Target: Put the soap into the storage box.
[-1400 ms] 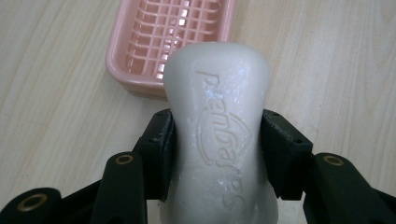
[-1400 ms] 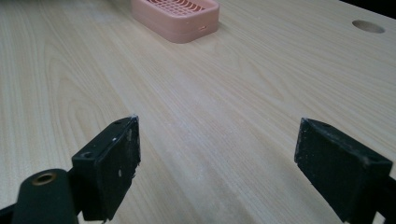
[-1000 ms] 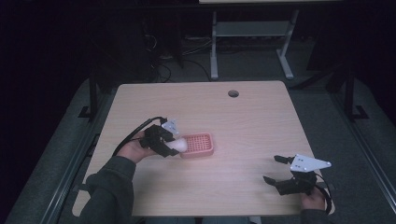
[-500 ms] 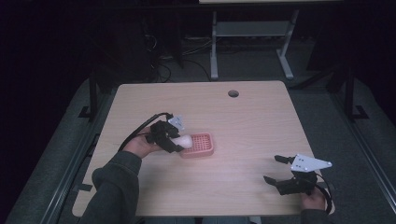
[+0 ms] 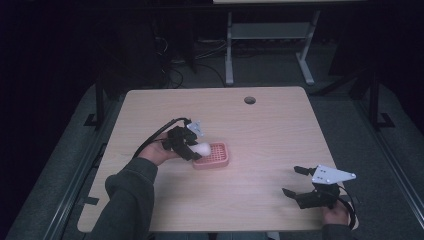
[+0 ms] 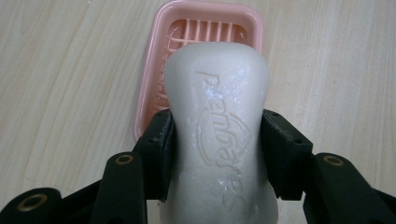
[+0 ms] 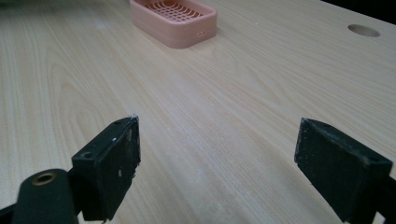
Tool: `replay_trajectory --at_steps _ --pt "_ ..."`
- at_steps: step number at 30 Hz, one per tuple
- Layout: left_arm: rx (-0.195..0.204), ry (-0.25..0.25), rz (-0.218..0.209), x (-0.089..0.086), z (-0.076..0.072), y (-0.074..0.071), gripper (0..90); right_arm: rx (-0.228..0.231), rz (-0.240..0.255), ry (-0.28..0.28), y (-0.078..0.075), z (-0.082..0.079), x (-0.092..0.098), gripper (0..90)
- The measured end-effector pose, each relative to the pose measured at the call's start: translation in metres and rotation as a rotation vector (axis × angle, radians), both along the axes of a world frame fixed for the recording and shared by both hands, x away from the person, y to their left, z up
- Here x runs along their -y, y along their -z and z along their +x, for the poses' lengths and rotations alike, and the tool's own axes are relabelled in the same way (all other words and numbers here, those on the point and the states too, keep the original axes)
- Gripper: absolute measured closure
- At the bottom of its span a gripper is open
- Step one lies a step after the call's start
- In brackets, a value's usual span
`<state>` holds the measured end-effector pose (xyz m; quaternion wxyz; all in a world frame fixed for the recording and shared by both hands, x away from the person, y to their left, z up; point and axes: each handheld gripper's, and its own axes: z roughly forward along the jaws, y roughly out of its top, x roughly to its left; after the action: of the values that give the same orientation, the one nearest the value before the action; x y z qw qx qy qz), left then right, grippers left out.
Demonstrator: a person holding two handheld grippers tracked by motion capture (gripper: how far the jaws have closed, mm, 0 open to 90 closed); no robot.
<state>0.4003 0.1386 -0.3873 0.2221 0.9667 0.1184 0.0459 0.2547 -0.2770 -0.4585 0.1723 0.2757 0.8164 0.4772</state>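
A white bar of soap [image 6: 219, 126] with raised lettering is clamped between the pads of my left gripper [image 6: 217, 154], which is shut on it. The bar hangs just above the near end of a pink slatted soap dish [image 6: 154, 88]. From above, the left gripper [image 5: 192, 147] holds the soap [image 5: 202, 148] at the left edge of the dish [image 5: 216, 156], near the table's middle. My right gripper [image 5: 295, 181] rests by the front right corner, jaws wide open with nothing between them. In the right gripper view [image 7: 217, 163] the dish [image 7: 175, 18] lies far ahead on the bare wood.
The light wooden table [image 5: 270, 135] has a round cable hole [image 5: 249, 100] near its far edge. A black cable [image 5: 155, 136] trails from the left gripper toward the left. A metal stand [image 5: 270, 35] sits on the dark floor beyond the table.
My left gripper has carried the soap slightly right and away, from beside the dish to over its left end. The right gripper has stayed put.
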Motion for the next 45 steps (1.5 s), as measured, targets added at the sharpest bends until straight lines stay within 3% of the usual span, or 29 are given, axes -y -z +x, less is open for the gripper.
replay_trajectory --at_steps 18,45 --pt "-0.003 0.023 0.003 0.020 0.010 0.003 49.1 0.001 0.005 0.000 0.000 0.000 0.000 13.6" --pt "-0.039 0.034 0.026 0.042 0.021 0.027 49.1 0.002 0.008 -0.001 0.000 0.000 0.001 13.6"
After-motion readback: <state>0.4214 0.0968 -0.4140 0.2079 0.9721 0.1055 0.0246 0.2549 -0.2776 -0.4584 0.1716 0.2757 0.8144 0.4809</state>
